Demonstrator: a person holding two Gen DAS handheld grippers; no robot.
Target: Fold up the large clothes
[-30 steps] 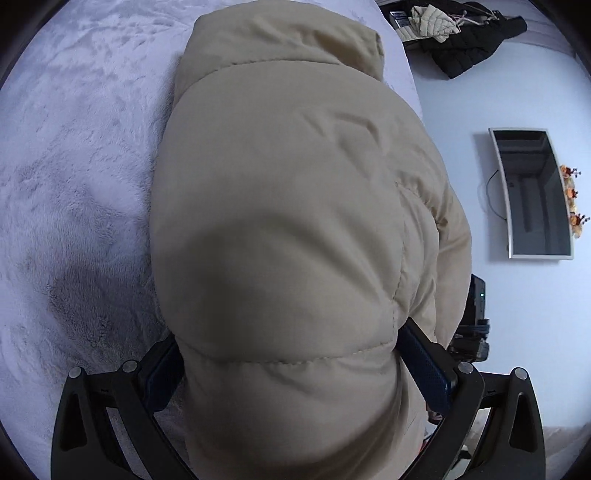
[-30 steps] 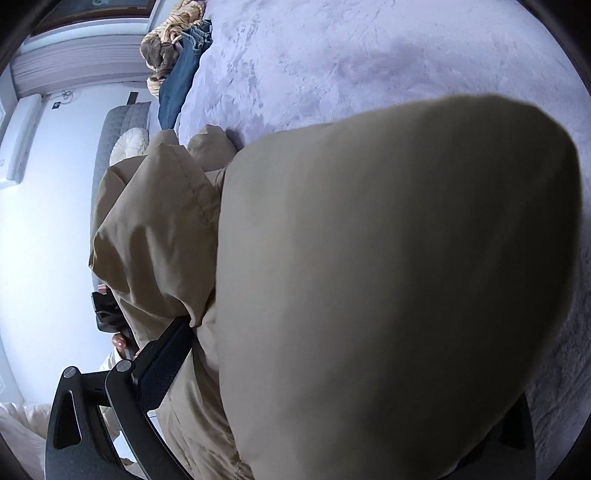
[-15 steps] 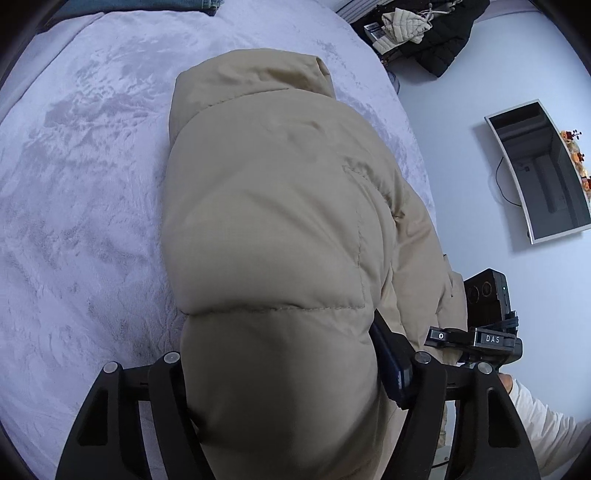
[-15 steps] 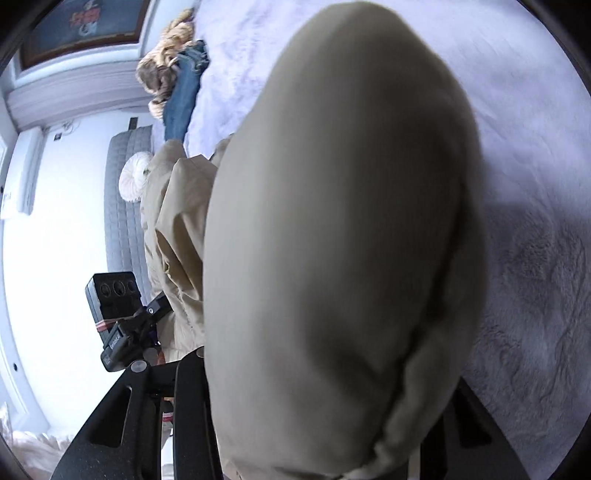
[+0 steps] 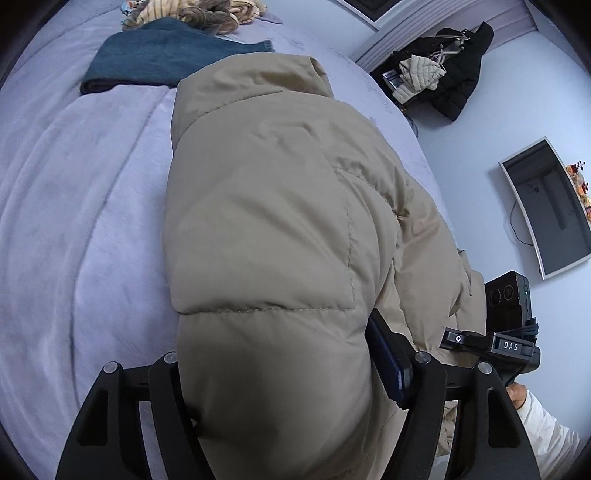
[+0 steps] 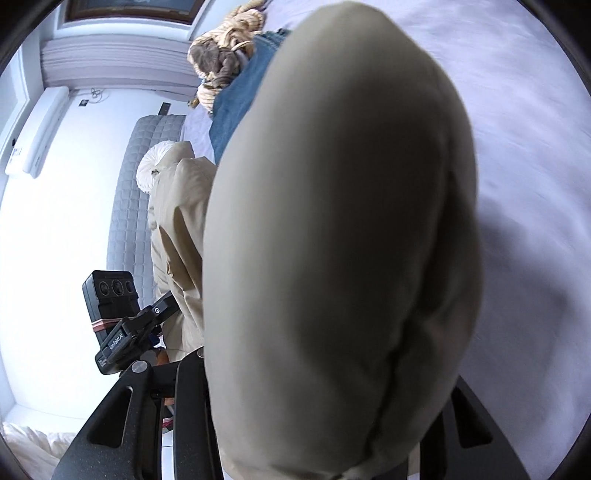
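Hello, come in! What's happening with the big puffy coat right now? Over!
Both grippers shut on the beige puffer coat, left gripper, right gripper. Coat bunched over the purple bed. Folded jeans lie ahead.

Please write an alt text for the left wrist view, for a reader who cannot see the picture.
A puffy beige jacket fills the middle of the view, clamped between the jaws of the left gripper above a lilac bedspread. Behind it lie a folded blue garment and a heap of clothes; at the right edge the right gripper also holds the jacket.
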